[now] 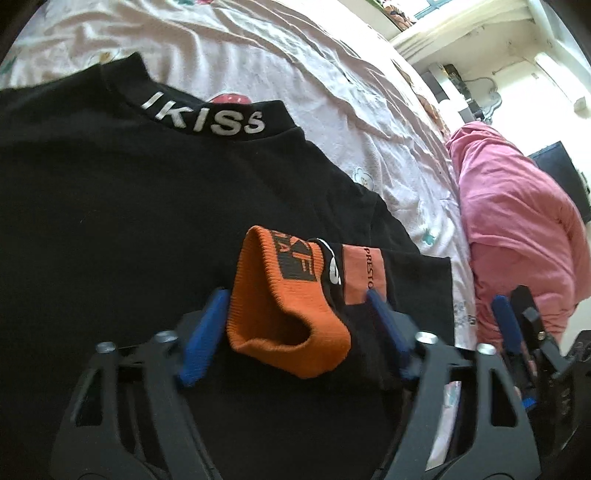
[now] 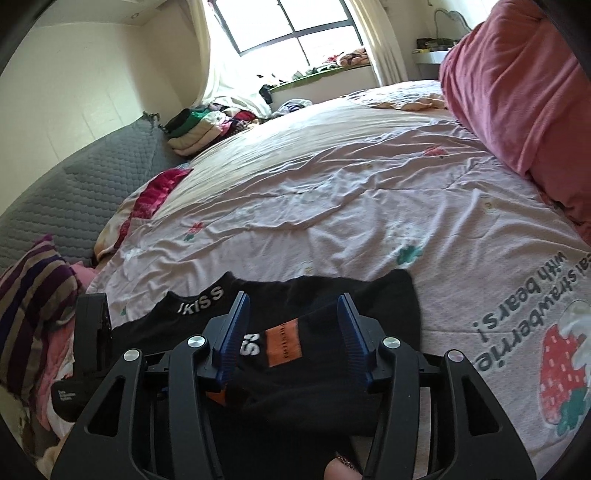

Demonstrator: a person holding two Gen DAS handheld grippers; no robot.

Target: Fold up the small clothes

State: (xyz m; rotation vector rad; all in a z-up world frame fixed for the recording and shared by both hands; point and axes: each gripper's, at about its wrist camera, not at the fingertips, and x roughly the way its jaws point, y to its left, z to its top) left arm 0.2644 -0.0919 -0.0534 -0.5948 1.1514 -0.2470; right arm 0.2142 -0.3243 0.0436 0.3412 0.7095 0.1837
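Sock (image 1: 291, 314): black with an orange cuff and an orange patch, lying on a black top (image 1: 110, 206) at the near edge of the bed
Black top: spread flat, collar lettered in white, on the pink bedsheet (image 2: 332, 192)
Bedsheet: wrinkled, printed with small flowers, a strawberry and upside-down writing at the right
Room: cream walls, a bright window (image 2: 291, 26) beyond the bed's far end
Left side: striped cushion (image 2: 33, 295), grey quilted cover (image 2: 85, 192), then a pile of folded clothes (image 2: 207, 125) near the far corner
Right side: pink blanket (image 2: 517, 92) bunched along the bed's edge
Left gripper (image 1: 295, 299): jaws partly spread around the orange cuff; whether the blue pads touch it cannot be told
Right gripper (image 2: 291, 317): jaws partly spread over the sock's black part and orange patch, pads clear of the fabric on both sides
Hand: a fingertip (image 2: 340, 469) shows beneath the right gripper
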